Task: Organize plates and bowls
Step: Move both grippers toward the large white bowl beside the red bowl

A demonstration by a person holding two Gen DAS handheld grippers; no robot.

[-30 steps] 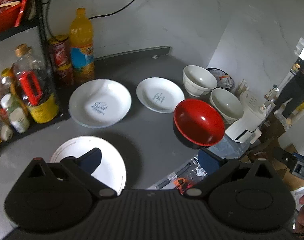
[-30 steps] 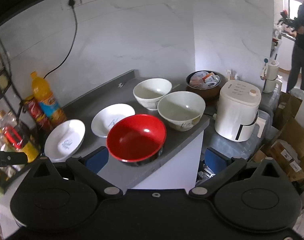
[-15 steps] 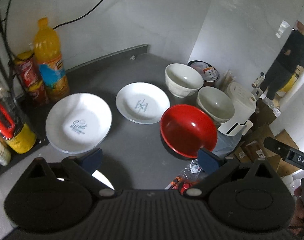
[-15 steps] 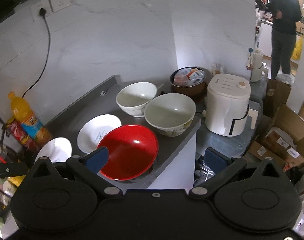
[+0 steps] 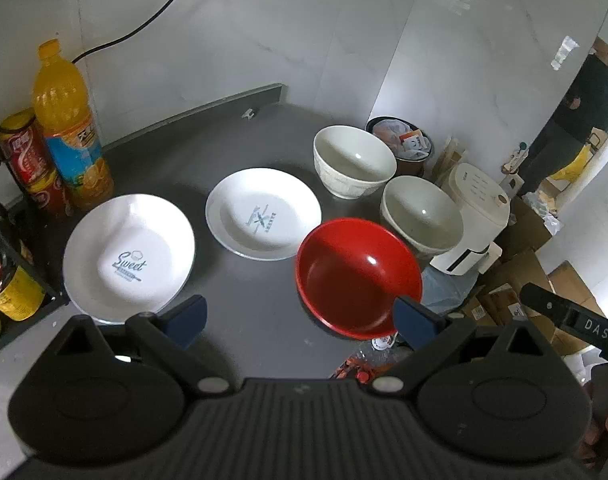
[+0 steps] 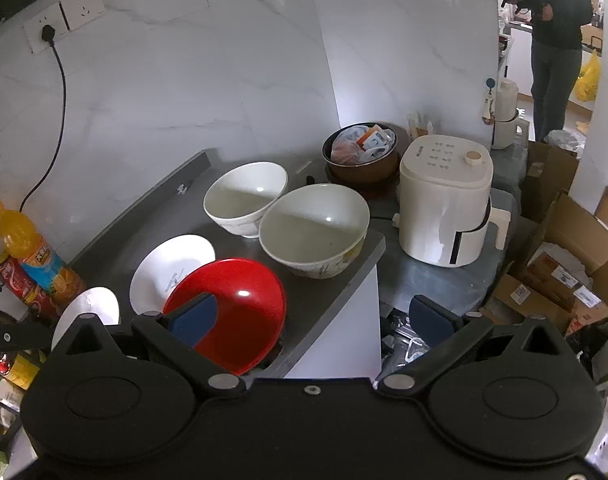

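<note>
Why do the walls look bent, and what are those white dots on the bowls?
Left wrist view: fisheye lens curves the wall seams; the red bowl shows a small glare spot. Right wrist view: same bending, glints in both white bowls, corners dark.

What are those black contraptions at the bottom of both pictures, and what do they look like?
They are two handheld grippers. The left gripper has a matte black body with a ribbed middle panel, two rounded lobes, silver pivot screws, and two black fingers tipped with dark blue pads. The right gripper matches it, but its middle panel is smooth. No cables or sleeves show.
</note>
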